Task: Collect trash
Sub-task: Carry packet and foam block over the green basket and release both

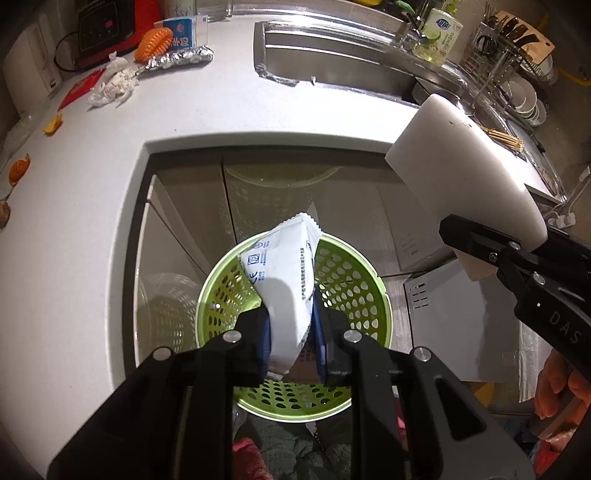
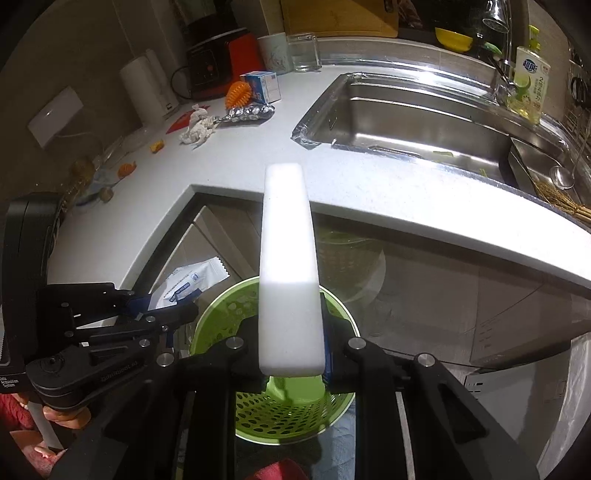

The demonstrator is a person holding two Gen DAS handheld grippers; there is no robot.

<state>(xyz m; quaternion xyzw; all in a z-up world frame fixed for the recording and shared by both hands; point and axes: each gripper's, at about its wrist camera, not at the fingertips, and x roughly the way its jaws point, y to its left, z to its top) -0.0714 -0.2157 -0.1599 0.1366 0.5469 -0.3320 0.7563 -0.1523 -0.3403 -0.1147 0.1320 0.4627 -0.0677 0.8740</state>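
Observation:
My left gripper [image 1: 291, 325] is shut on a white printed wrapper [image 1: 284, 280], held right over the green perforated bin [image 1: 347, 288] that stands on the floor below the counter edge. My right gripper [image 2: 291, 343] is shut on the lower end of a long white foam block [image 2: 288, 258], also above the green bin [image 2: 277, 417]. In the left wrist view the right gripper [image 1: 476, 254] and its foam block [image 1: 461, 166] come in from the right. In the right wrist view the left gripper [image 2: 181, 308] with the wrapper [image 2: 192, 280] sits at the left of the bin.
On the white counter [image 1: 184, 118] lie a crumpled tissue [image 1: 114, 83], a foil wad [image 1: 181, 57], an orange spiky ball [image 1: 153, 42], a red card [image 1: 79, 88] and orange peel [image 1: 20, 168]. A steel sink [image 1: 332, 55] and a soap bottle [image 1: 437, 33] are behind. Cabinet doors [image 1: 177, 236] stand behind the bin.

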